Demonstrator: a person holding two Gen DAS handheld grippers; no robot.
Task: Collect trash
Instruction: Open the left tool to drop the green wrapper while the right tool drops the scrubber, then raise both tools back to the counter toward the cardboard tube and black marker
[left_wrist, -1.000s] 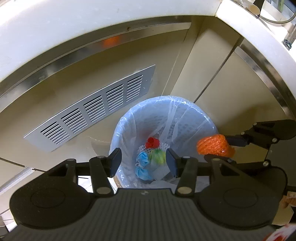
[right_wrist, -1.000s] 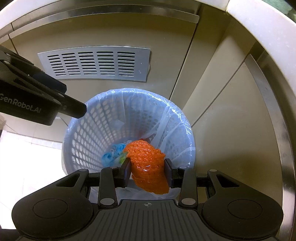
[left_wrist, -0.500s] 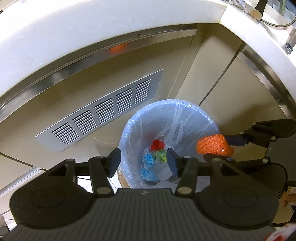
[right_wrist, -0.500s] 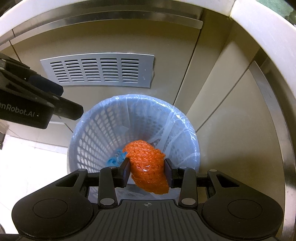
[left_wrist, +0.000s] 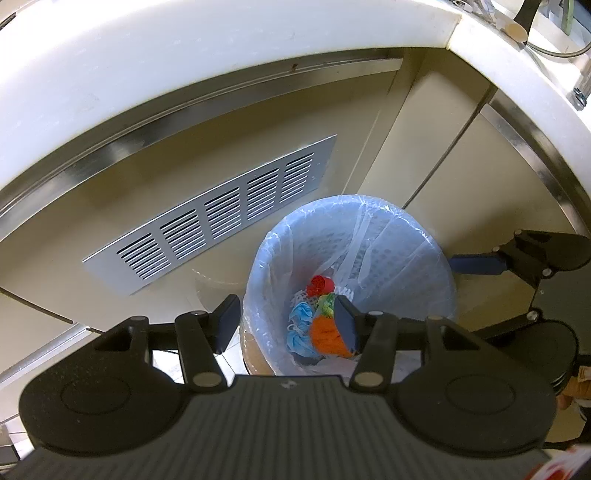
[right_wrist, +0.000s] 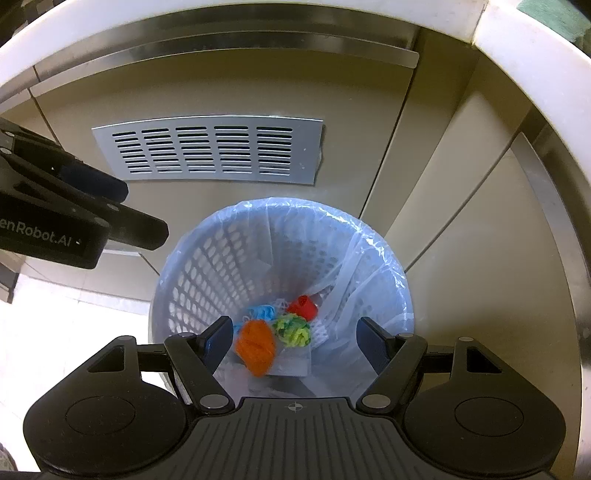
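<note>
Below the white worktop (right_wrist: 532, 55) edge, against the beige cabinet with its metal vent grille (right_wrist: 210, 149), stands a bag-lined blue basket bin (right_wrist: 207, 273). Right tongs (right_wrist: 295, 341) hang over it, jaws opening, nothing between them. Left tongs (left_wrist: 286, 323) are part-open and empty. An orange wad (right_wrist: 255, 347) lies inside among blue, green and red scraps.

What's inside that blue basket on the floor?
The blue basket, lined with a clear bag, holds an orange wad, a yellow-green wad, a red piece and a light blue piece. Anything beneath them is hidden.
</note>
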